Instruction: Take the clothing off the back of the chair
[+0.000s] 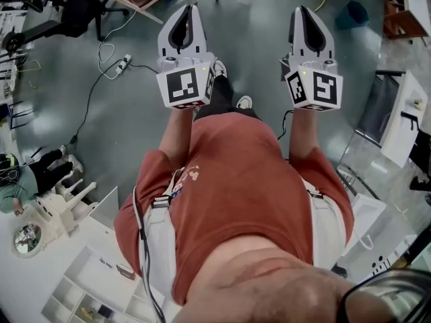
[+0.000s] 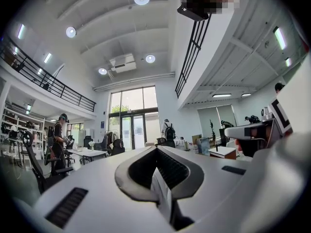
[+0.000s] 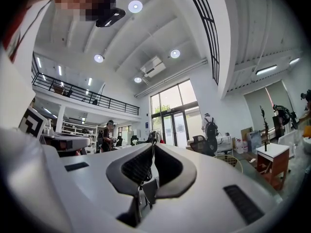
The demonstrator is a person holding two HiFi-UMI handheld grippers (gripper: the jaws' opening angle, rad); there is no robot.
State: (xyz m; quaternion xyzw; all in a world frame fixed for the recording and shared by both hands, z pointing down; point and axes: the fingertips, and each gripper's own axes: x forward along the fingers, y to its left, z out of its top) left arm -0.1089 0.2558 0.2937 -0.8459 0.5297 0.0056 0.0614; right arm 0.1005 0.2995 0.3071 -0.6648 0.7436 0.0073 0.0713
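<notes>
Fingers on left gripper [image 1: 192, 11] and right gripper [image 1: 302, 12] are sitting closed and empty, pointing out level over the grey floor [image 1: 256, 46] ahead of the person. Dark clothing [image 1: 75, 4] is hanging, as far as it shows, on a black chair [image 1: 100, 20] at the head view's upper left, well apart from the 2 grippers.

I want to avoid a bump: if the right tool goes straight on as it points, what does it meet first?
Nothing close: the right tool points into open room. Far ahead, probably a dark office chair before the glass doors; depth is unclear.
</notes>
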